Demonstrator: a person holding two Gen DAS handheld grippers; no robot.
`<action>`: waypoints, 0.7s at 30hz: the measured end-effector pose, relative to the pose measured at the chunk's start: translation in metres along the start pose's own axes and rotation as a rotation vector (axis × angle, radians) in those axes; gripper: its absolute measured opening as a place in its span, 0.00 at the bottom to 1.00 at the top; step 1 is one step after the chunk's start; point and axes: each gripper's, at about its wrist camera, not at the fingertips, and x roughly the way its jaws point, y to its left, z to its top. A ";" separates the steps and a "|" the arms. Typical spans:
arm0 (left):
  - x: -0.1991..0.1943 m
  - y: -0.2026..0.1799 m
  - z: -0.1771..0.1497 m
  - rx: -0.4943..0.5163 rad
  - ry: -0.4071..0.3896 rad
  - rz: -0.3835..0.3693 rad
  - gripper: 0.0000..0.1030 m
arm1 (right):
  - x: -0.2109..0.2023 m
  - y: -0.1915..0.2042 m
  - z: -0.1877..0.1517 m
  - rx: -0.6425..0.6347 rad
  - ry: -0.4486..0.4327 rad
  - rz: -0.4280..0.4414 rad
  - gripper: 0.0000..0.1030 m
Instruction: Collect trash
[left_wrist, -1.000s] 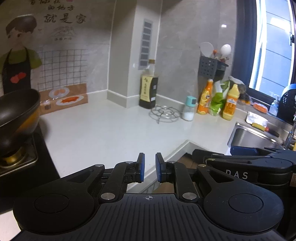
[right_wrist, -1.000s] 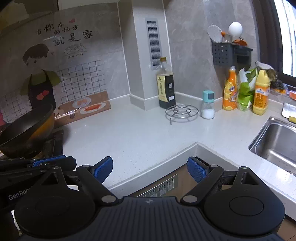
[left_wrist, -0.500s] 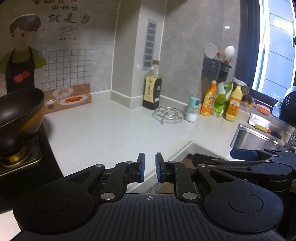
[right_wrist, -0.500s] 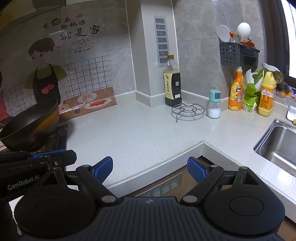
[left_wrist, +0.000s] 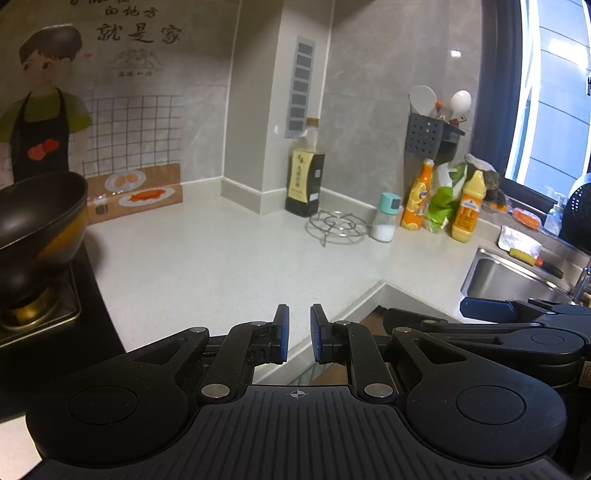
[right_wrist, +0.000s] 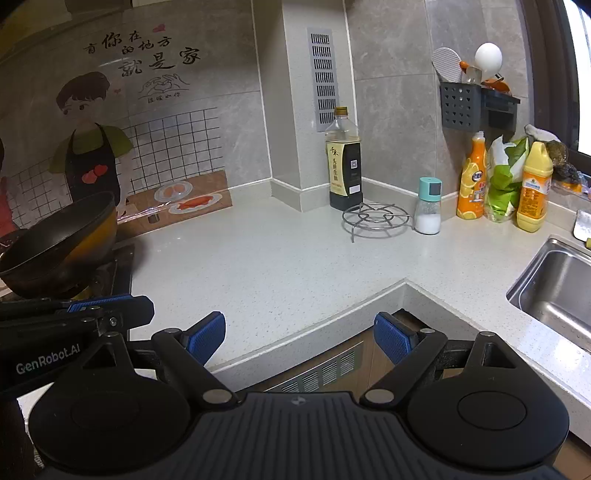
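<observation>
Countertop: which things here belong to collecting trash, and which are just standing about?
Job:
- left gripper, narrow gap, empty
- right gripper, wide open, empty
- no clear trash in view

Standing about:
- wok
- soy sauce bottle
- wire trivet
- salt shaker
- orange bottle
- yellow bottle
- green bag
- sink

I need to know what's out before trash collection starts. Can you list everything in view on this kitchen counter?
Wok: one, black, stove at left.
Oil bottle: one, dark, counter corner.
Wire trivet: one, metal, beside the bottle.
Shaker: one, teal cap, right of trivet.
Squeeze bottles: two, orange and yellow, near window.
Green bag: one, between them.
Utensil rack: one, grey, wall.
Sink: one, steel, right.
Left gripper: nearly closed, empty.
Right gripper: open, empty.
</observation>
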 end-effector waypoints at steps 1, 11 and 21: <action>0.000 -0.001 0.000 -0.001 0.001 0.001 0.16 | 0.000 -0.001 0.000 -0.001 0.000 0.001 0.86; 0.003 -0.002 -0.003 -0.004 0.012 -0.003 0.16 | 0.001 -0.001 0.000 0.003 0.003 0.001 0.86; 0.007 0.000 -0.005 -0.002 0.027 0.008 0.16 | 0.001 -0.001 0.000 0.003 0.006 0.002 0.86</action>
